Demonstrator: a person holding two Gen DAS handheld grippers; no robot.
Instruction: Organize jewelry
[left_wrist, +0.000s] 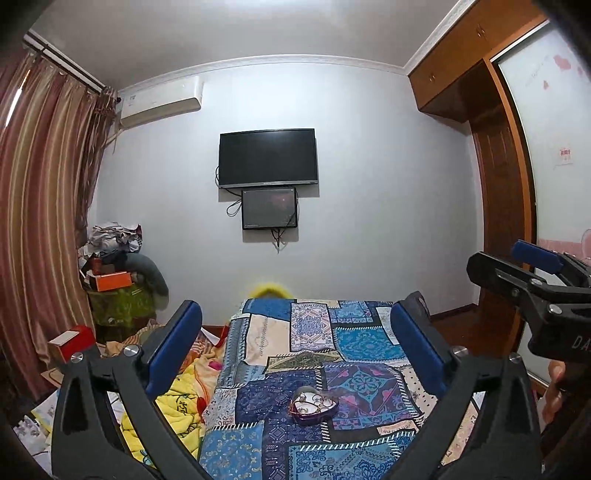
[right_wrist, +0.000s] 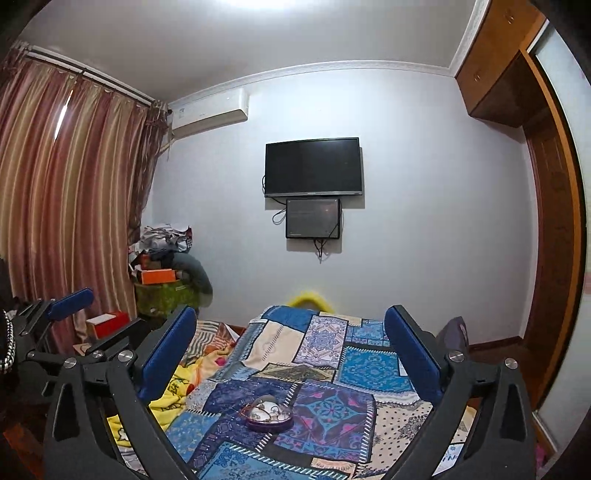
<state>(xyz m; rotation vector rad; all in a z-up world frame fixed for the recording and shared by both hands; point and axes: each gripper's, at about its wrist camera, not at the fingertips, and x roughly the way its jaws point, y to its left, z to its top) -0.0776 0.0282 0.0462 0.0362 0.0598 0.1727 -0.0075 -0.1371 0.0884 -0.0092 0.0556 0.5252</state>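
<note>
A purple heart-shaped jewelry box lies open on the blue patchwork bedspread, with pale chains and rings inside. My left gripper is held level above the near part of the bed, its blue pads spread wide with nothing between them; the box sits below and ahead. In the right wrist view the same box lies low between the fingers of my right gripper, which is open and empty too. The left gripper shows at that view's left edge, and the right gripper at the left wrist view's right edge.
A yellow blanket is bunched at the bed's left side. Boxes and clothes pile up by the striped curtains. Two dark screens hang on the far wall. A wooden wardrobe with a sliding door stands on the right.
</note>
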